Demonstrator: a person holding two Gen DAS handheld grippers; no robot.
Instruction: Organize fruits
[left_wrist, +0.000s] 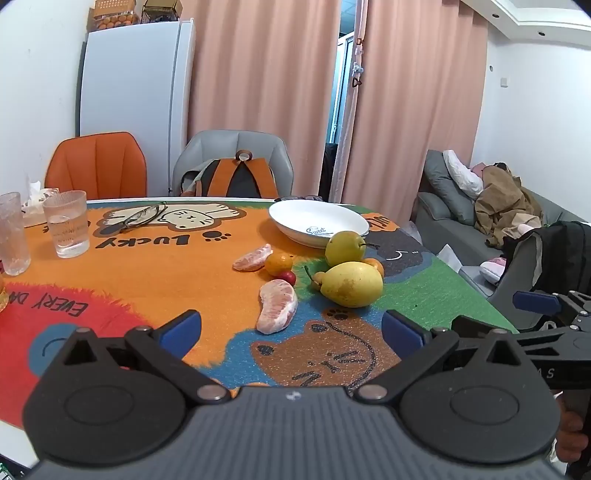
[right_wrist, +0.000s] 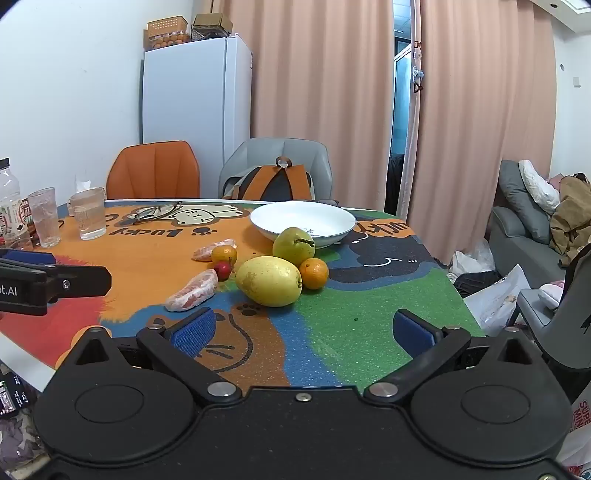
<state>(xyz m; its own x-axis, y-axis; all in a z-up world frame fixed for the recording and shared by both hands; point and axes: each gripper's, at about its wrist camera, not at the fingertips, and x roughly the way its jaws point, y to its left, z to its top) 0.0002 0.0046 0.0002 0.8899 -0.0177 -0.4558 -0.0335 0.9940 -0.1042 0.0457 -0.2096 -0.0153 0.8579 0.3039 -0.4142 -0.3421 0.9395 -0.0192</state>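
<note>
Left gripper (left_wrist: 291, 326) and right gripper (right_wrist: 303, 332) both spread wide, empty, hovering short of the fruit. Big yellow pear (right_wrist: 269, 281) sits nearest; green pear (right_wrist: 294, 244), two small oranges, a red berry and peeled citrus segments (right_wrist: 192, 291) crowd around it. White ceramic bowl (right_wrist: 303, 221) just behind, empty. Risk: round fruit touching on the bench (right_wrist: 369, 321) — nudging the yellow pear could roll its neighbours; segments may squash.

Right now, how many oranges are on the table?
2. One orange sits left of the pears, beside the red fruit. The other orange sits right of the yellow pear, below the green pear. More could hide behind the pears.
</note>
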